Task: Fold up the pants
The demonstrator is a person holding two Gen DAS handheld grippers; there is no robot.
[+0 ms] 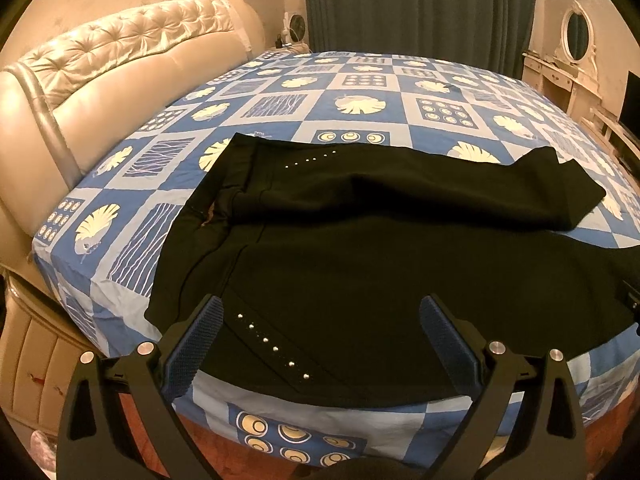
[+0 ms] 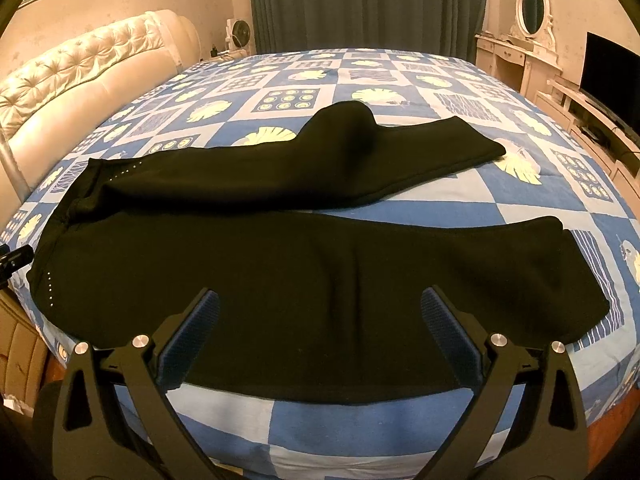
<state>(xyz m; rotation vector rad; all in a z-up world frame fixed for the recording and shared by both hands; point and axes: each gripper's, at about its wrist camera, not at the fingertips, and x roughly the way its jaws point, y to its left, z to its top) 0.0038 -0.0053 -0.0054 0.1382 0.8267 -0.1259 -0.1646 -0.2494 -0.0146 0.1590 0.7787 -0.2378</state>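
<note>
Now the pants [image 2: 248, 272] lie spread along the bed's [image 2: 360, 420] near edge, legs apart. Left gripper [image 1: 320, 332] and right gripper [image 2: 320, 328] both gape wide, empty. Pinching one layer only could skew the fold.

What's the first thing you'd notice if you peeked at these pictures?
The big black pants spread flat on the blue patterned bedsheet, legs apart, waistband at the left. Both grippers, left gripper and right gripper, hover open over the near leg. A tufted cream headboard stands at the left.
</note>
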